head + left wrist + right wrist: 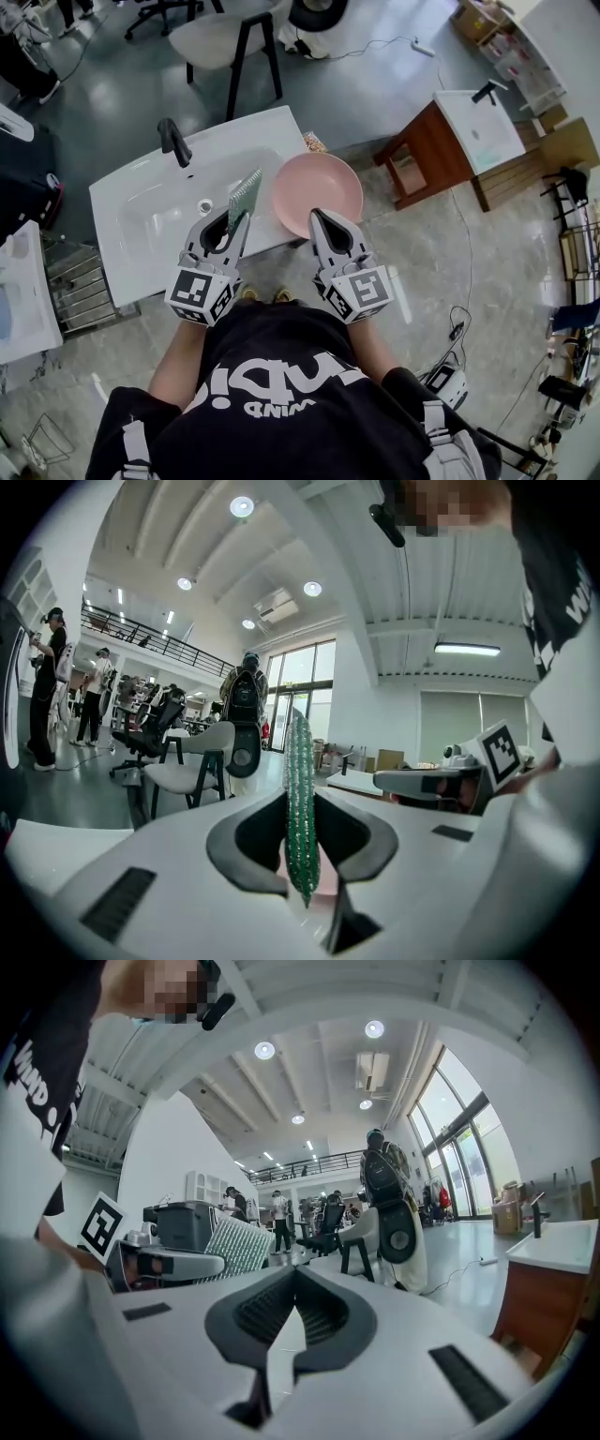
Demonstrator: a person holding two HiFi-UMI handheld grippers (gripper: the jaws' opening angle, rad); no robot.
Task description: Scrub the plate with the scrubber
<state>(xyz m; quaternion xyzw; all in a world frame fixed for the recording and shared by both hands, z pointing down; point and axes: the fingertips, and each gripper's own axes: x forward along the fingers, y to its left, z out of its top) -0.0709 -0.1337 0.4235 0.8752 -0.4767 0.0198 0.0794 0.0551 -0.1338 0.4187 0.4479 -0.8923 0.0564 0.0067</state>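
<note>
A round pink plate [323, 183] lies flat at the right front corner of the white sink counter [141, 202]. My left gripper [236, 221] [302, 855] is shut on a green scrubber [247, 194] [300, 789], which stands on edge between the jaws, just left of the plate. My right gripper [315, 217] [295, 1299] is shut with nothing between its jaws, and its tips sit over the plate's near rim in the head view. The right gripper view shows the scrubber [232, 1249] at its left. No plate shows in that view.
A black faucet [173, 141] stands behind the basin. A white chair [225, 37] is beyond the counter. A wooden stand with a second small sink [464, 141] is to the right, and a wire rack [80, 286] to the left. People stand far off in the hall.
</note>
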